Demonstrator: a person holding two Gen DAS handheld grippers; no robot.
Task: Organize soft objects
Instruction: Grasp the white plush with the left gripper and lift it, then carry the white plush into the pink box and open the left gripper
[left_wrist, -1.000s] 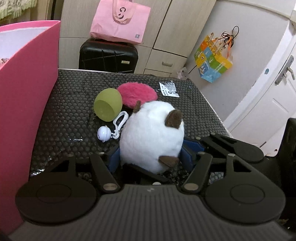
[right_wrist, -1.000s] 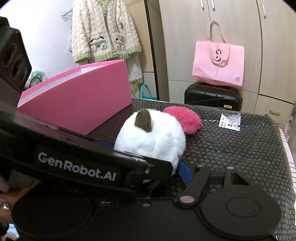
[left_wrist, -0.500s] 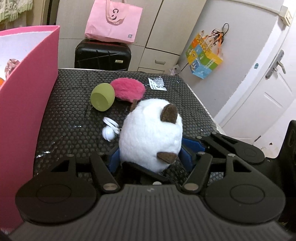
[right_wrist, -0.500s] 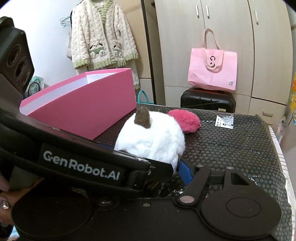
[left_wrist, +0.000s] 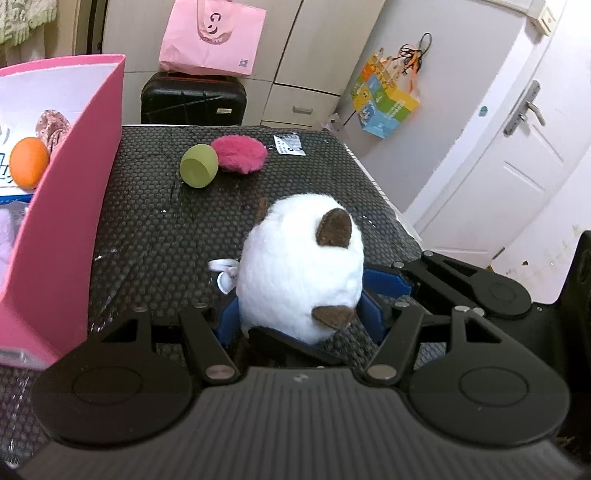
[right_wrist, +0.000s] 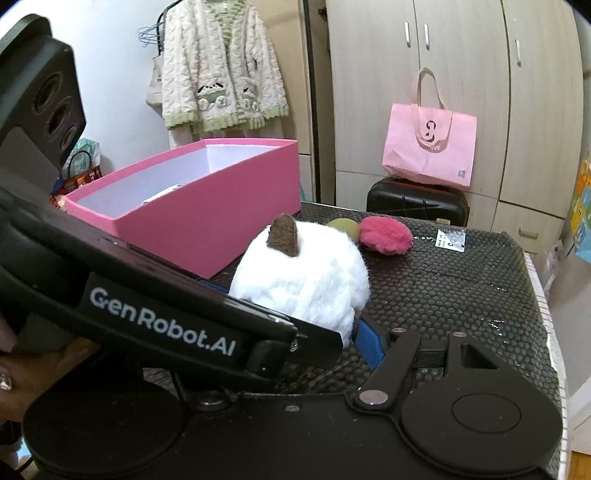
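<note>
My left gripper (left_wrist: 301, 314) is shut on a white plush toy (left_wrist: 301, 269) with brown ears and holds it above the black mat, its white clip (left_wrist: 221, 275) hanging beside it. The plush also shows in the right wrist view (right_wrist: 306, 280), with the left gripper's body in front of it. My right gripper has only its right blue finger (right_wrist: 369, 341) in view; the rest is hidden. A green soft egg (left_wrist: 197, 166) and a pink fluffy puff (left_wrist: 240, 153) lie on the mat. The open pink box (left_wrist: 66, 206) stands at the left.
The box holds an orange ball (left_wrist: 27, 162) and a patterned fabric item (left_wrist: 51, 125). A white label (left_wrist: 290, 144) lies on the black dotted mat (left_wrist: 147, 221). A black suitcase (left_wrist: 192, 99) with a pink bag (left_wrist: 212, 37) stands behind the table.
My left gripper has lifted the white plush up off the mat, clip with it. The view now looks over the box wall at its contents.
</note>
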